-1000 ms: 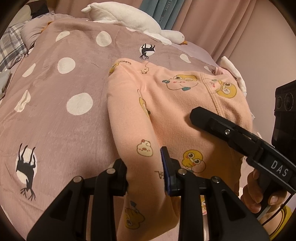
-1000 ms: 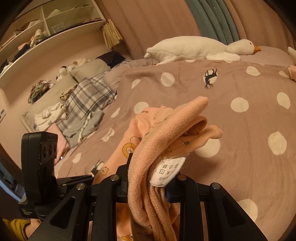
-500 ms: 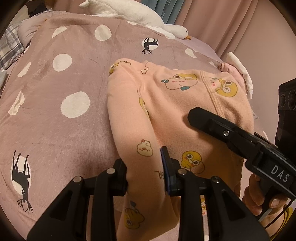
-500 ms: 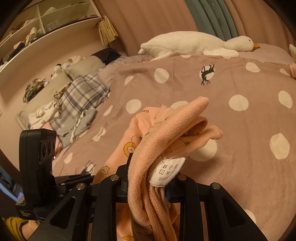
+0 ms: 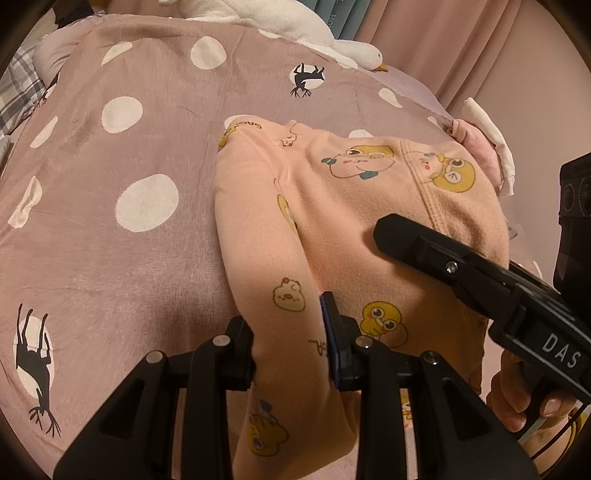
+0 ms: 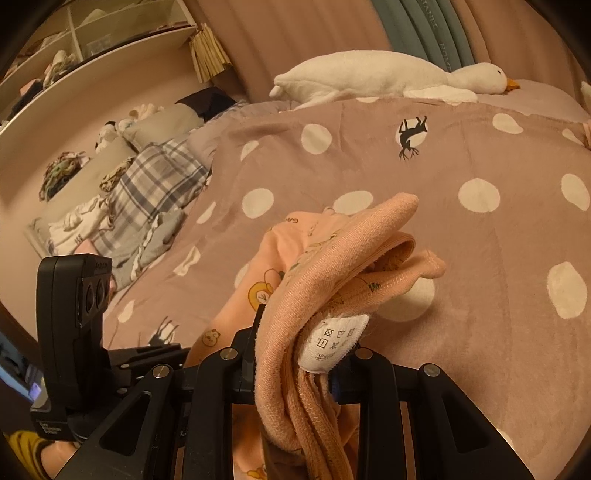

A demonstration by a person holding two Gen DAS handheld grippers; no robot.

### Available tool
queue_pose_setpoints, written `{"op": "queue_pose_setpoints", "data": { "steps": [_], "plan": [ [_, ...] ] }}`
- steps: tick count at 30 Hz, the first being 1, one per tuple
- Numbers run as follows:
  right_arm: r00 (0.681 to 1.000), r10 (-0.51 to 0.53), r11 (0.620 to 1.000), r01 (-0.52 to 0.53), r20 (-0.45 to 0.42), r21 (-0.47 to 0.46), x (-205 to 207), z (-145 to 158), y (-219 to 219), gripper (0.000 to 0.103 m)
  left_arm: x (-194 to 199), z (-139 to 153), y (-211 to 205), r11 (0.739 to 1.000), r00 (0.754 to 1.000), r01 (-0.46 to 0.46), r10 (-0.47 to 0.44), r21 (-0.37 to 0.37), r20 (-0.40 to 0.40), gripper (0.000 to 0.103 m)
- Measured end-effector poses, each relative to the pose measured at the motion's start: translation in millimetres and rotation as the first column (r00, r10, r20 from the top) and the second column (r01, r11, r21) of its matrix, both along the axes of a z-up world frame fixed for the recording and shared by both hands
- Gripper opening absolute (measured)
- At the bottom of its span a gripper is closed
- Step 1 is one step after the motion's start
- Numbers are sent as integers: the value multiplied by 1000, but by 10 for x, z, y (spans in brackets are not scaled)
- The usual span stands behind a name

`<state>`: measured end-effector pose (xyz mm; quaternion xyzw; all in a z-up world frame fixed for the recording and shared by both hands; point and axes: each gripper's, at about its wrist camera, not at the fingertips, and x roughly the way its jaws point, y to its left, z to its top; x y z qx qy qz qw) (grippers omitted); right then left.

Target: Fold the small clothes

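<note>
Pants lengthwise away from left gripper, folded end farthest.

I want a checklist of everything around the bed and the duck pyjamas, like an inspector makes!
Surface: mauve bedspread with white dots and black deer prints, spread over the bed.
Job's things: peach fleece garment with yellow duck prints, partly lying on the bedspread, its near end lifted; white care label showing.
Clutter: long white plush goose at the far edge; plaid cloth and small clothes piled beside the bed.
Grippers: left hand-held gripper shut on a fold of the garment; right hand-held gripper shut on its bunched hem.
Cables: thin wires by the person's fingers.
Surroundings: pink curtains; white wall shelves.
</note>
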<state>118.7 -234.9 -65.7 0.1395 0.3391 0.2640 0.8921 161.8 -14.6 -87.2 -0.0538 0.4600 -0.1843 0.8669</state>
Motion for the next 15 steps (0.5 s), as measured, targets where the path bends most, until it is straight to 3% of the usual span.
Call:
{"op": "queue_pose_setpoints", "data": {
  "steps": [15],
  "plan": [
    [998, -1, 1000, 1, -56, -3, 118, -159, -50, 28, 92, -134, -26, 1000, 999, -6, 6, 13, -38, 30]
  ]
}}
